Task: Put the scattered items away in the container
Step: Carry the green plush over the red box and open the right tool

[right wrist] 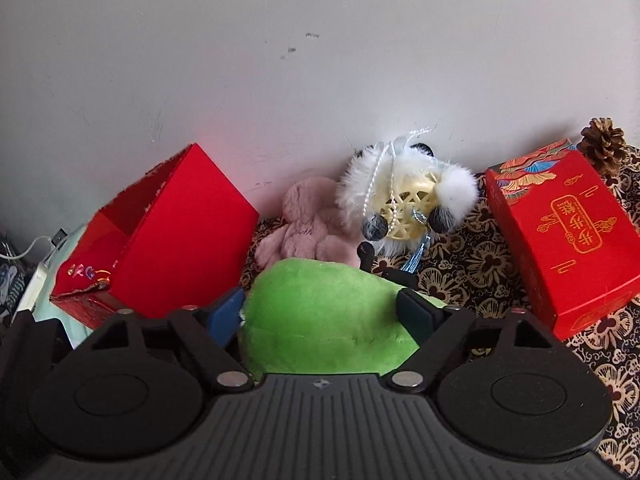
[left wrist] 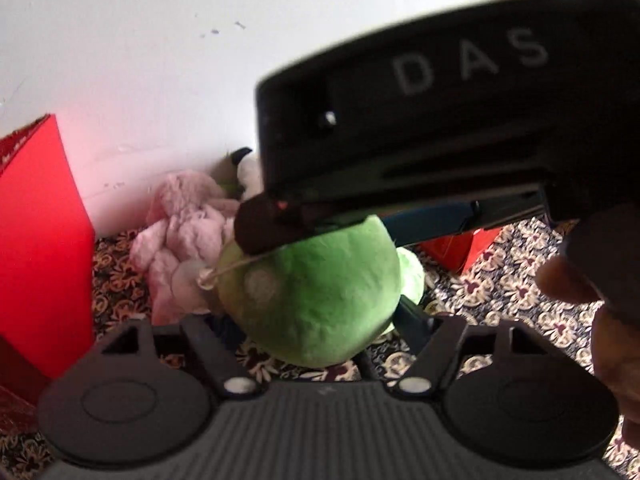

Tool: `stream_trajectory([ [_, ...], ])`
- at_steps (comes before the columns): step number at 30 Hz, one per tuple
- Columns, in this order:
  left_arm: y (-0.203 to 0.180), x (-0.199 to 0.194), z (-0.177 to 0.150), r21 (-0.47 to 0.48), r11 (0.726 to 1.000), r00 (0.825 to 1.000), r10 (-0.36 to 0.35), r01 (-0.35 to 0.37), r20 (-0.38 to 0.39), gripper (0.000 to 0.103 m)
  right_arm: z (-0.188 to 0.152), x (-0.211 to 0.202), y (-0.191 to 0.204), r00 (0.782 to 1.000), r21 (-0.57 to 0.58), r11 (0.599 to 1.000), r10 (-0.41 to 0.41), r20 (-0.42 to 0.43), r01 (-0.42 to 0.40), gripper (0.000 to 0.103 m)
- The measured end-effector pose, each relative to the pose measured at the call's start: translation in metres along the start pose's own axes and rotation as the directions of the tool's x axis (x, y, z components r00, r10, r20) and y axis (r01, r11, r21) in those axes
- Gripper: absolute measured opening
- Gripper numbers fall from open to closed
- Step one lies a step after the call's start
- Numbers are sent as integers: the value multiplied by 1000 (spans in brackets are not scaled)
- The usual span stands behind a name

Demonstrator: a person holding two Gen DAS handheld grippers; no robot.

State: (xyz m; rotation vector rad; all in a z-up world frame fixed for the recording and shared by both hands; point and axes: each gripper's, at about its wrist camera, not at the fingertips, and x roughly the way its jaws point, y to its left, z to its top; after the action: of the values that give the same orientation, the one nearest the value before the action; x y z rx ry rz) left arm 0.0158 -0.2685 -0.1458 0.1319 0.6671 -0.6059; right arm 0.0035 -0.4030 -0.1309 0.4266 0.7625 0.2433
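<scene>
Between the blue pads of the right gripper (right wrist: pixel 320 312) sits a green plush toy (right wrist: pixel 320 312), pinched on both sides above the patterned cloth (right wrist: pixel 480 256). Just left stands the open red box (right wrist: pixel 180 232). Whether the left gripper (left wrist: pixel 320 320) grips anything, I cannot tell.

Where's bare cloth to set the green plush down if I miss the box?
Bare patterned cloth lies between the furry white ornament and the closed red box, and nearer, right of the right tongs below that box. It is crowded along the wall: pink plush, ornament and green plush bunch together beside the open red box.
</scene>
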Motion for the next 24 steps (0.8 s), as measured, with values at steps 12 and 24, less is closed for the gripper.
stream_trajectory([
  [12, 76, -99, 77, -76, 986, 963, 160, -147, 215, 71, 61, -26, 130, 983, -265, 963, 94, 155, -51, 81],
  [24, 243, -90, 77, -234, 915, 942, 335, -330, -18, 72, 90, 122, 238, 979, -179, 962, 202, -42, -206, 72],
])
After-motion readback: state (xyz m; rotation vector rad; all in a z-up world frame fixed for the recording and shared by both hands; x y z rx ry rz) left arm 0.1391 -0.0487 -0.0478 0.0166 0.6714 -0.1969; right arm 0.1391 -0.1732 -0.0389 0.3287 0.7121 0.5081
